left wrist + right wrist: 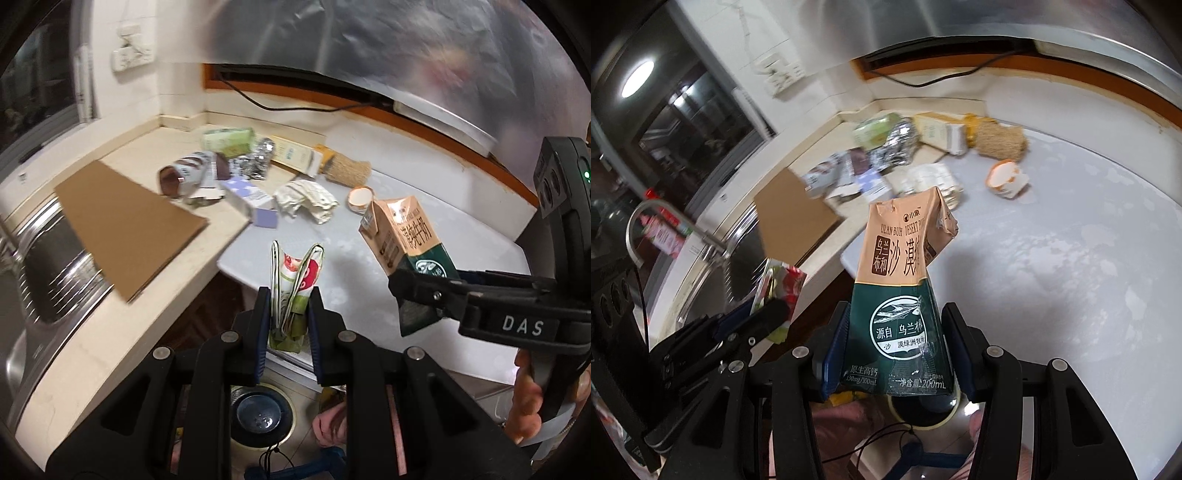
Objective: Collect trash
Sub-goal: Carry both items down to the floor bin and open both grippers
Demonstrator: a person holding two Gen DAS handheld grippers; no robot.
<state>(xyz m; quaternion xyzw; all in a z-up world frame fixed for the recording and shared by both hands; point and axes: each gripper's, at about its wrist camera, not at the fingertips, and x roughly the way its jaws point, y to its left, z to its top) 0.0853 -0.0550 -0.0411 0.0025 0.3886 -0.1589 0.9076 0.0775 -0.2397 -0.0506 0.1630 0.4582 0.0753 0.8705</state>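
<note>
Above grey counter (pixel 369 236), creased milk carton (pixel 901 295), flattened glossy wrapper (pixel 293 280)

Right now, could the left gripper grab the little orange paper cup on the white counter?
Probably not yet: the left gripper has its jaws shut on a flattened wrapper, so nothing else fits. The paper cup itself lies uncovered on the counter.

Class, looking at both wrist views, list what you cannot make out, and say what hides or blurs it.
- Left wrist view: bottom of the flattened wrapper, hidden between the left gripper fingers.
- Right wrist view: trash pile, motion-blurred; labels unreadable.
- Right wrist view: bin contents, blocked by the milk carton.
</note>
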